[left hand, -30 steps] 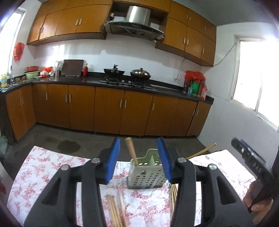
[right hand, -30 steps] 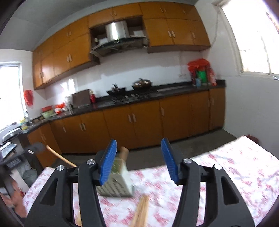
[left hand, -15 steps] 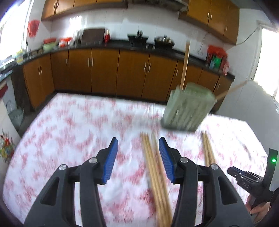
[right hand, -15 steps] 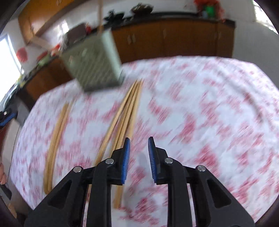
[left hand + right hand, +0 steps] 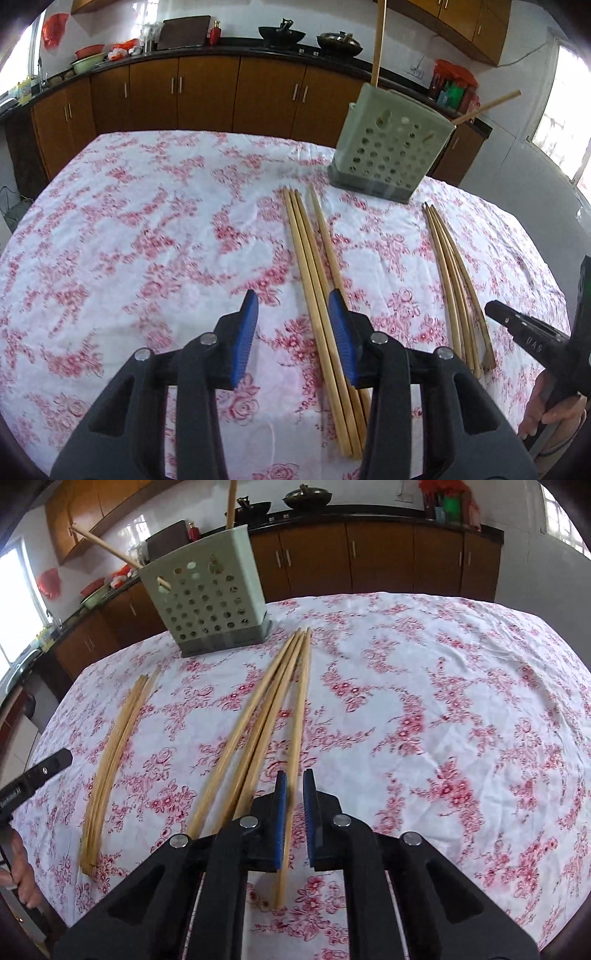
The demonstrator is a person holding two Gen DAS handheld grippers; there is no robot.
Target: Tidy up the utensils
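A green perforated utensil holder (image 5: pixel 388 155) (image 5: pixel 210 605) stands at the far side of the table with two wooden sticks in it. Two bunches of wooden chopsticks lie on the floral cloth in front of it. My left gripper (image 5: pixel 293 332) hovers low over one bunch (image 5: pixel 314 280). Its jaws are closing, with chopsticks lying between them near the right pad, and the pads do not press on them. My right gripper (image 5: pixel 294 808) is shut on the rightmost chopstick (image 5: pixel 299 716) of the other bunch (image 5: pixel 255 716), which still lies along the cloth.
The table carries a white cloth with red flowers (image 5: pixel 147 240) (image 5: pixel 443 701). A hand (image 5: pixel 554 406) holds the right gripper's black body at the right edge of the left wrist view. Brown kitchen cabinets (image 5: pixel 207 88) and a counter with pans run behind the table.
Both grippers have dropped from looking across the kitchen to pointing down at the table. The right jaws went from wide apart to nearly together around one chopstick. The left jaws narrowed a little.
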